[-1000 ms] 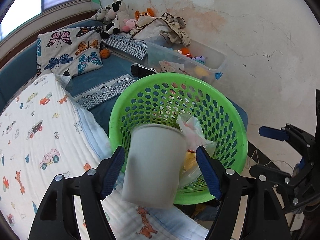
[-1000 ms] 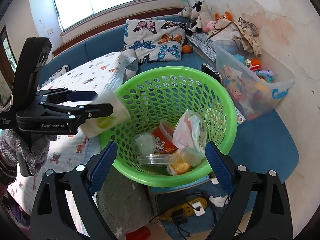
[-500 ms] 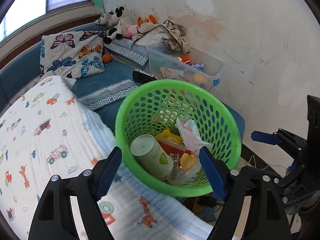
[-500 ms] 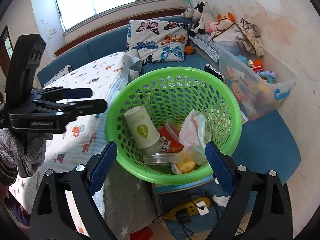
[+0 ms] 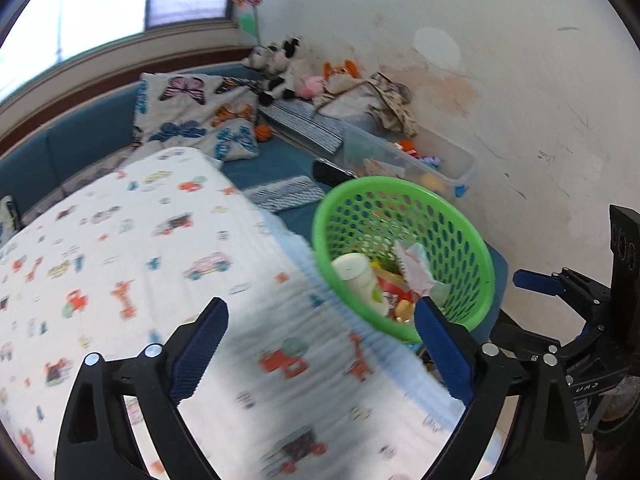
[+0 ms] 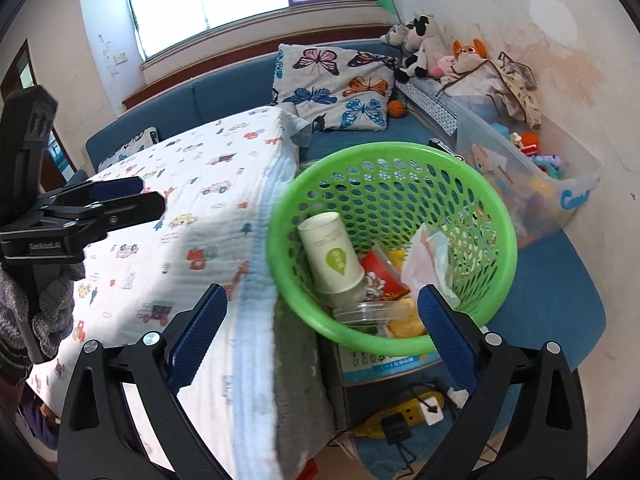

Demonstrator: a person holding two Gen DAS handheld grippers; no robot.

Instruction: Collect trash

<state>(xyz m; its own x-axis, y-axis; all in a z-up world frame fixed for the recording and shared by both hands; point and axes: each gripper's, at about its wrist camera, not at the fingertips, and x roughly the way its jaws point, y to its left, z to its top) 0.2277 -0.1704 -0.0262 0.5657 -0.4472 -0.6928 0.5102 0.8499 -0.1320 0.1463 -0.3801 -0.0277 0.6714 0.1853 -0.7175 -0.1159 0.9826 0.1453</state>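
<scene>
We list a green perforated basket [image 6: 390, 248] as our landmark, standing beside the edge of a bed covered by a vehicle-print quilt [image 6: 200, 208].

Inside the basket: one white paper cup [image 6: 334, 256] with a green leaf mark, lying tilted against the wall nearest the quilt; a red printed cup [image 6: 380, 276] just beside it; a crumpled tissue [image 6: 430, 256] on the far side from the quilt; a clear plastic lid [image 6: 366, 312] and yellow scraps [image 6: 406, 322] at the bottom.

Our left gripper [image 5: 320, 356] hangs over the quilt, beside the basket, jaws spread wide and holding nothing. Our right gripper [image 6: 322, 340] sits at the basket's near rim, jaws likewise wide and empty.

Behind the basket: a clear toy bin [image 6: 532, 184], a butterfly pillow [image 6: 336, 92]. Below it: a yellow power strip [image 6: 404, 416].
</scene>
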